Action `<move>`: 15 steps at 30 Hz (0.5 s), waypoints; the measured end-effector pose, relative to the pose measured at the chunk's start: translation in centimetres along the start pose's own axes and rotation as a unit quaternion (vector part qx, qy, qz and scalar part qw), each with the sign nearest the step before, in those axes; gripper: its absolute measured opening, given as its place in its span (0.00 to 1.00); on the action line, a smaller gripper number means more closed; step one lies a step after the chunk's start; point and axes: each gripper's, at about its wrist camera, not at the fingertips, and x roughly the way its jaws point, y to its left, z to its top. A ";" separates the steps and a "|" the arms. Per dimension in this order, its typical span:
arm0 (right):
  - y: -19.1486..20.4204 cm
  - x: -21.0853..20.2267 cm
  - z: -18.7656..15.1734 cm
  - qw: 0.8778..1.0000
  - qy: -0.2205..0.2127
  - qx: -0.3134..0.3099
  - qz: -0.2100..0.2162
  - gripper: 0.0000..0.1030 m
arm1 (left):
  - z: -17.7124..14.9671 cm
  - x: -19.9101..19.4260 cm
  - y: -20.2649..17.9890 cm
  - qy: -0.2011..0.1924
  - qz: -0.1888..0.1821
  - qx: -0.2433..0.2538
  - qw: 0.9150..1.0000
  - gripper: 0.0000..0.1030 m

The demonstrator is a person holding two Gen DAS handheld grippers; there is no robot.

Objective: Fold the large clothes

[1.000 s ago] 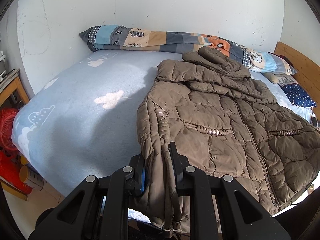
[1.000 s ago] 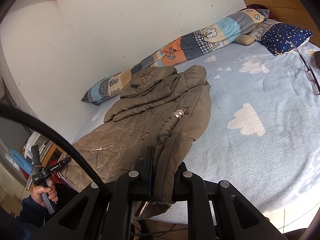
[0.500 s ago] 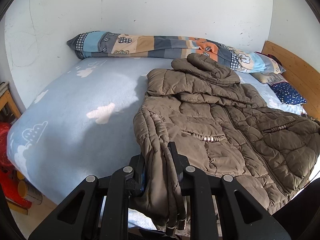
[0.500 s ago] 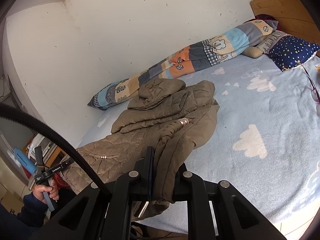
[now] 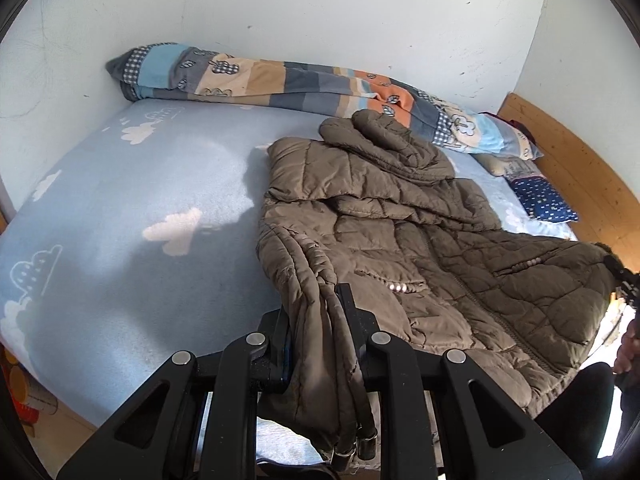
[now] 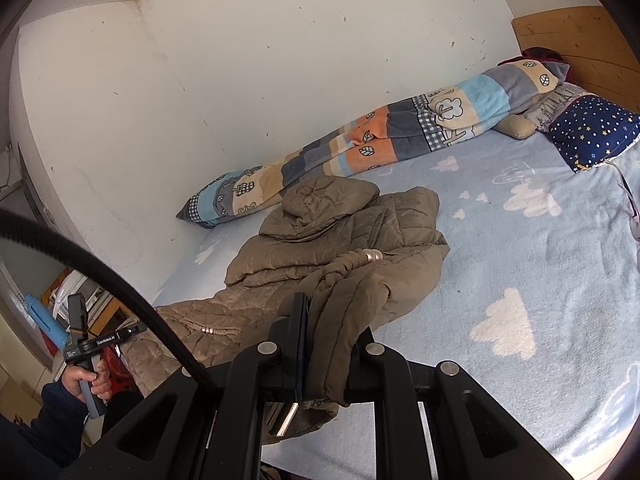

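Left gripper [image 5: 316,320]: clamps the jacket [image 5: 420,248] hem between its fingers.
Right gripper [image 6: 326,332]: pinches the other hem corner likewise.

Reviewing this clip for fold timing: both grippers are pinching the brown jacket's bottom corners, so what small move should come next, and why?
Probably carry both corners forward toward the hood, folding the hem over. The left gripper and right gripper are each shut on a bottom corner of the brown jacket, whose upper body lies flat on the blue blanket near the patchwork quilt.
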 end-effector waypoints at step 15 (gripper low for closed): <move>1.0 2.6 6.5 0.999 -0.022 -0.022 -0.005 0.12 | 6.3 0.1 1.5 0.013 -0.071 -0.018 0.997 0.17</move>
